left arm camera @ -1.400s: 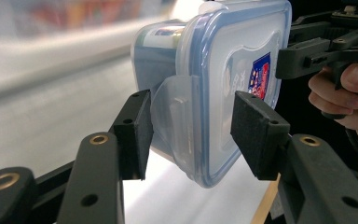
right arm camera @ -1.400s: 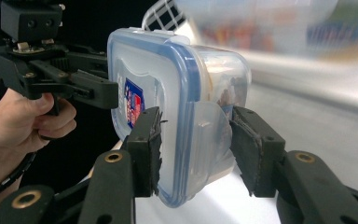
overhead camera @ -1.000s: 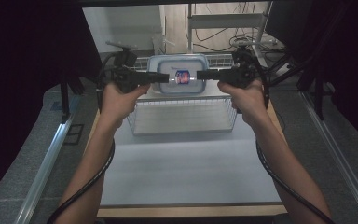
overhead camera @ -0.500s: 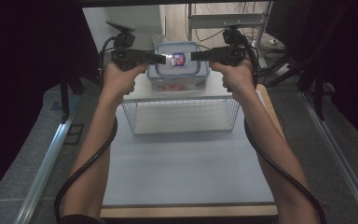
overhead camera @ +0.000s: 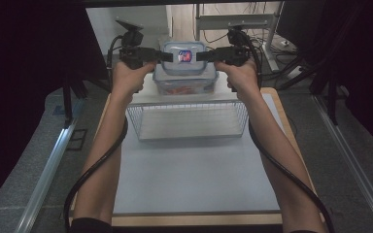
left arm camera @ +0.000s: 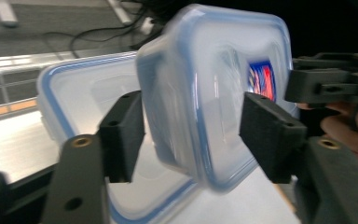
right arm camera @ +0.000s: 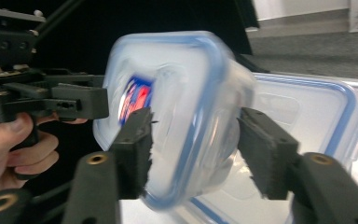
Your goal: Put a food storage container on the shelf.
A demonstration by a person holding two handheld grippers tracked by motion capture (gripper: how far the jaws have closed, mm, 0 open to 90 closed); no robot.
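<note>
Above the larger container (overhead camera: 184,80) at the table's far end, we've got the small lidded box (overhead camera: 183,54) square between the left gripper (overhead camera: 161,54) and right gripper (overhead camera: 200,55). Both sets of jaws have just been widening, pads barely slack around it, equally near.

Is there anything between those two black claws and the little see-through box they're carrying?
Nothing visible. The small lidded container sits directly between the jaws of the left gripper and the right gripper. Both have just been opening, with small gaps at some pads. Below lies a larger lidded container.
</note>
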